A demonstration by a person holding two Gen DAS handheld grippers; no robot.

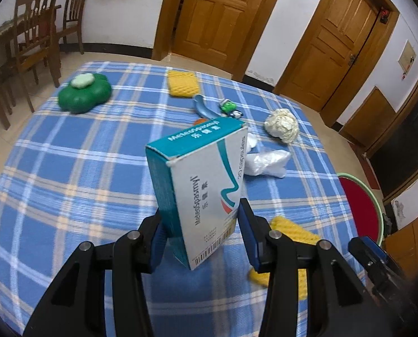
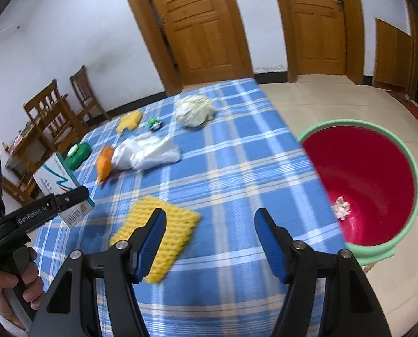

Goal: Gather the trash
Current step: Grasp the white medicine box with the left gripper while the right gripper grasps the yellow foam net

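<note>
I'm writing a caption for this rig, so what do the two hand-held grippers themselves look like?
Both match: the left hand-held gripper and right hand-held gripper have matte black angular linkage arms with triangular cut-outs and silver pivot pins, ending in blue ribbed finger pads. Seen from the right wrist view, the left one's black body bears white "GenRobot.AI" lettering. No cables or sleeves are visible.

My left gripper point(image 1: 200, 233) clamps a teal-white medicine box point(image 1: 200, 185), held tilted above the blue-checked table point(image 1: 68, 168). Yellow sponge point(image 1: 293, 233) just beside my right finger. Beyond box: white plastic bag point(image 1: 268, 163), crumpled paper ball point(image 1: 282, 125), green clover-shaped item point(image 1: 84, 92). Red bin point(image 1: 360, 207) at table's right edge.
</note>
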